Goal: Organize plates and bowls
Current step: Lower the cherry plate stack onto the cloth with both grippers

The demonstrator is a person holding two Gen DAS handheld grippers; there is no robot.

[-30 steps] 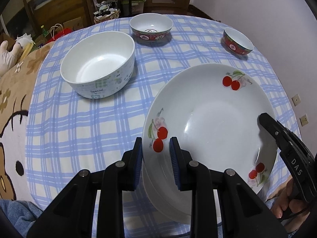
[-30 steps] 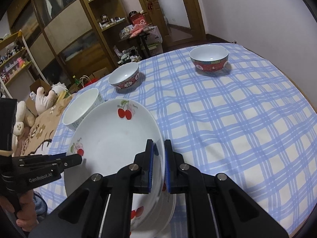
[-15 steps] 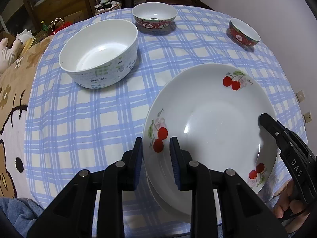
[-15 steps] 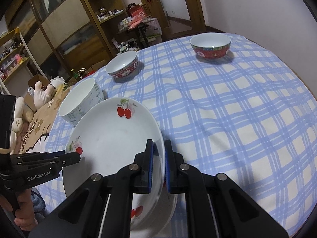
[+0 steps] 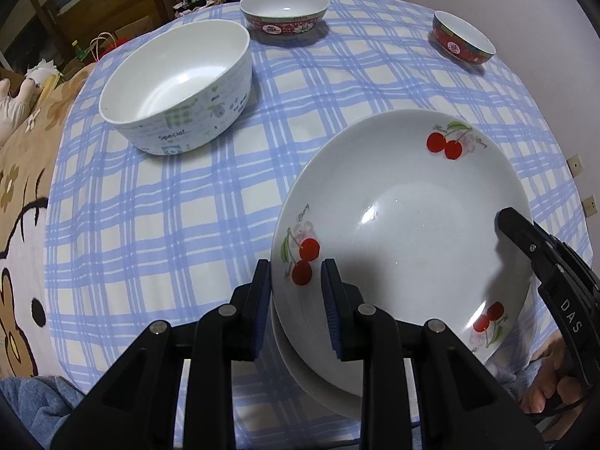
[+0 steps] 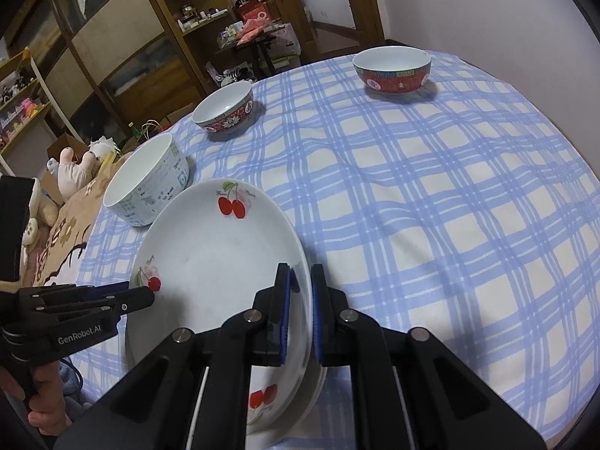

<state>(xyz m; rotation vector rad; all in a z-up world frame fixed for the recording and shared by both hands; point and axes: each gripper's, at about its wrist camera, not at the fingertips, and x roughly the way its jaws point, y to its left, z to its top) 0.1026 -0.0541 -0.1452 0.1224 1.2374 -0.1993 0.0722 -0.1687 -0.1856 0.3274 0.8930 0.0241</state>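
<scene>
Two stacked white cherry-print plates (image 5: 405, 225) (image 6: 221, 255) are held between both grippers above the near edge of the checked table. My left gripper (image 5: 296, 292) is shut on their left rim; it also shows in the right wrist view (image 6: 142, 296). My right gripper (image 6: 300, 300) is shut on their right rim; it also shows in the left wrist view (image 5: 513, 225). A large white printed bowl (image 5: 180, 86) (image 6: 146, 183) stands at far left. Two red-patterned bowls stand beyond: one at the far middle (image 5: 284, 11) (image 6: 224, 110), one at far right (image 5: 463, 42) (image 6: 392, 69).
The round table carries a blue-and-white checked cloth (image 5: 168, 217) (image 6: 431, 195). A brown cartoon-print blanket (image 5: 18, 195) and plush toys (image 6: 75, 168) lie to the left. Wooden shelves (image 6: 112, 37) and a cluttered small table stand behind.
Both grippers have carried the plates forward and lower over the table; the bowls now look nearer and larger. The grips are unchanged.
</scene>
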